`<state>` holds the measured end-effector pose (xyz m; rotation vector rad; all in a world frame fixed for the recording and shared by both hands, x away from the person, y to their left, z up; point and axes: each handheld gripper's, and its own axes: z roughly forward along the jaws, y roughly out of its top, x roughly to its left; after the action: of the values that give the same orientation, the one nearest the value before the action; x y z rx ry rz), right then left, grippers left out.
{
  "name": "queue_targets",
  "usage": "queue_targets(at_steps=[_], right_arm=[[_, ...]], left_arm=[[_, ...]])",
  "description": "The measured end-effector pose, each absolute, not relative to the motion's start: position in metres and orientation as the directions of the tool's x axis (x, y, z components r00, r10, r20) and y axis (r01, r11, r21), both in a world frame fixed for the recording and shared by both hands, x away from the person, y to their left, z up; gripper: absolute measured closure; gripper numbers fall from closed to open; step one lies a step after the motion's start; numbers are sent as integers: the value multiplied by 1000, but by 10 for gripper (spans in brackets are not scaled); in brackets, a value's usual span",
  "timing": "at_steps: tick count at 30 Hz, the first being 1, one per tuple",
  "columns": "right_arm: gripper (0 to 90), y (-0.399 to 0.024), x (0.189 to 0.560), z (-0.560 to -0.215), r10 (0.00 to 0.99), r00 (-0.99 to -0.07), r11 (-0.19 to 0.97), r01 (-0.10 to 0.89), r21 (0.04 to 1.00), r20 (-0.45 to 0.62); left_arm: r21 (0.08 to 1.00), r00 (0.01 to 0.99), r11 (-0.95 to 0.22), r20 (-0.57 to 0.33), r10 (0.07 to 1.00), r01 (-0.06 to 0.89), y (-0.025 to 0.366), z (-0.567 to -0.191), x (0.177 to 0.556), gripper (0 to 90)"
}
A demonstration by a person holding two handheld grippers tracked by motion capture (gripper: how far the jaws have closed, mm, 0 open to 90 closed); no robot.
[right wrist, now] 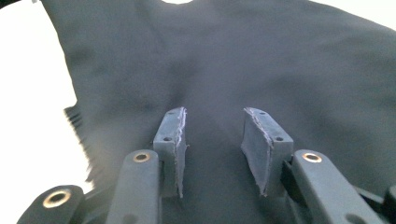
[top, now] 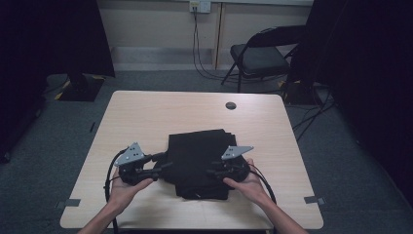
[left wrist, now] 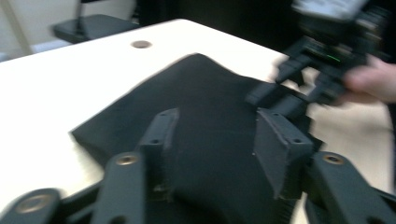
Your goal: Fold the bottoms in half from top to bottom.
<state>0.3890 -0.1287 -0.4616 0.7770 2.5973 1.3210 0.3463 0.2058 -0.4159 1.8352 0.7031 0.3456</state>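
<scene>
Working: I have both grippers at a folded black cloth [top: 198, 161] on the table [top: 146, 112].
Cloth place: middle of the table, reaching toward the near edge.
Cloth axis: long side runs from the near edge to the far edge; its layered far corner points at the far right corner.
Left gripper [top: 163, 161]: at the cloth's left edge, jaws apart, gripping nothing.
Right gripper [top: 213, 172]: over the cloth's right part, jaws apart, pads clear of the fabric.

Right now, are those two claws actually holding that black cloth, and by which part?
Neither holds it. The left claw and right claw stand open above the folded black cloth, nothing pinched between their pads.
</scene>
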Motion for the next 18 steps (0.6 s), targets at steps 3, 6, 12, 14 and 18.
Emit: queue_targets(at_steps=[3,6,12,14,18], right_arm=[[573,-132,377,-465,477,-872,510,377,773,111],[548,-134,368,-475,473,-877,547,370,750,87],[516,-128,357,-479,460,-884,561,367,742,89],[495,-122,349,-478,427,-899,575,353,738,97],[468,-123,349,-471,420,-901,558,349,753,107]], left_arm=[[921,760,-233,-95,643,312,205,-415,351,489],[886,802,-297,-126,584,356,189,-423,357,495],[819,845,-421,-136,517,389,149,-448,364,508],[772,860,-496,-126,494,398,134,-459,368,511],[750,860,-506,-160,485,426,134,-470,370,508]])
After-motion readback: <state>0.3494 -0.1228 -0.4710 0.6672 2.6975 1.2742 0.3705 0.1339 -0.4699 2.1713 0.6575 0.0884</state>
